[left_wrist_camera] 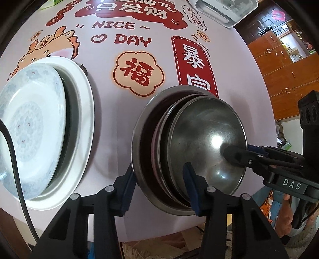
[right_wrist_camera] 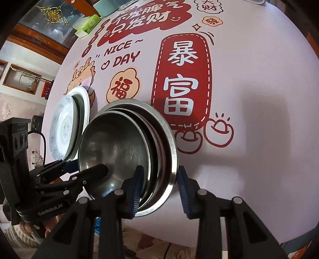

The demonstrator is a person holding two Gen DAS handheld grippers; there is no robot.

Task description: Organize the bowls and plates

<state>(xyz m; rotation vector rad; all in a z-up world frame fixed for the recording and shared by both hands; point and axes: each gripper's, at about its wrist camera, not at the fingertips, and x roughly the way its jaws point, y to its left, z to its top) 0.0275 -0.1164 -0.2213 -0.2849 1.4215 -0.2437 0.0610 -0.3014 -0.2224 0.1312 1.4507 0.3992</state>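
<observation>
Several nested steel bowls (left_wrist_camera: 209, 129) (right_wrist_camera: 115, 139) sit on the printed lilac tablecloth (left_wrist_camera: 107, 127) near its front edge. My left gripper (left_wrist_camera: 159, 185) straddles the stack's near rim: one pad rests against the outer bowl's wall, the other inside the innermost bowl. My right gripper (right_wrist_camera: 160, 187) straddles the rim further round, one finger inside the bowls and one outside, with a sliver of cloth showing between the outer pad and the rim. Each gripper appears in the other's view (left_wrist_camera: 245, 151) (right_wrist_camera: 83, 167). To the left, a blue-patterned plate (left_wrist_camera: 35, 123) (right_wrist_camera: 63, 123) tops a stack on a wide white plate (left_wrist_camera: 83, 119).
A white appliance (left_wrist_camera: 223, 10) stands at the table's far right corner. A green tissue pack (right_wrist_camera: 89, 24) lies at the far left. A black cable (left_wrist_camera: 16, 159) crosses over the plates. Wooden cabinets (left_wrist_camera: 283, 65) stand beyond the table. Bare cloth (right_wrist_camera: 259, 139) stretches right of the bowls.
</observation>
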